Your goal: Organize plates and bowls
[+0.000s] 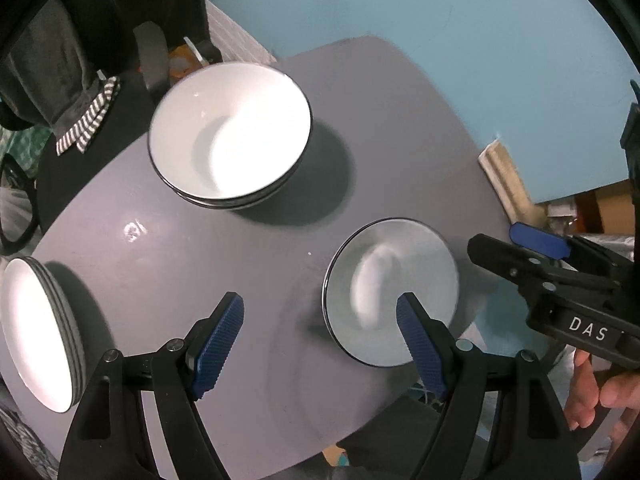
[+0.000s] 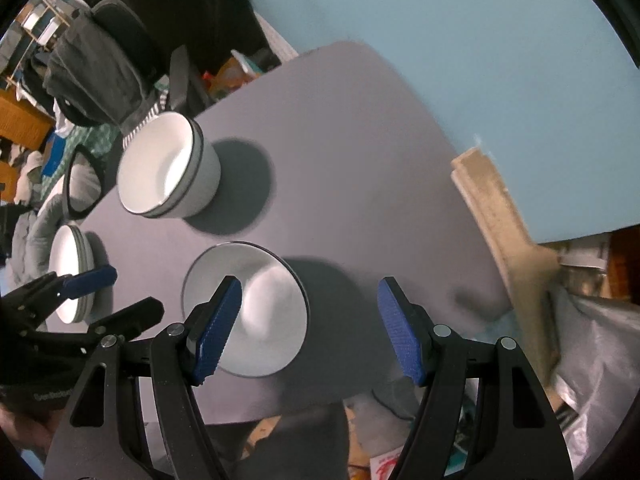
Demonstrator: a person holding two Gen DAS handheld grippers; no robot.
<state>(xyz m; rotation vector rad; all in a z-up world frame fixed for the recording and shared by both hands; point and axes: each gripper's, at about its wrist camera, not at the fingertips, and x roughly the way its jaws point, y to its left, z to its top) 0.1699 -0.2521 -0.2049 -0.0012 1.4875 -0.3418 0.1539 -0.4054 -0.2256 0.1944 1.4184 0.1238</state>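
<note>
A single white plate with a dark rim (image 1: 384, 280) (image 2: 264, 304) lies on the grey table (image 1: 240, 260) (image 2: 360, 152), near its front edge. Behind it stands a stack of white bowls (image 1: 230, 132) (image 2: 160, 172). A stack of white plates (image 1: 32, 332) (image 2: 68, 264) sits at the left. My left gripper (image 1: 320, 336) (image 2: 120, 296) hangs open above the table, just left of the single plate. My right gripper (image 2: 310, 320) (image 1: 494, 238) is open above the plate's right side. Nothing sits between either pair of fingers.
A dark chair draped with grey cloth (image 1: 52, 60) (image 2: 92, 64) and a striped towel (image 1: 90, 120) stands beyond the table's left corner. A beige board (image 1: 504, 176) (image 2: 496, 208) leans off the right edge. Clutter and bags (image 2: 592, 352) lie below at right.
</note>
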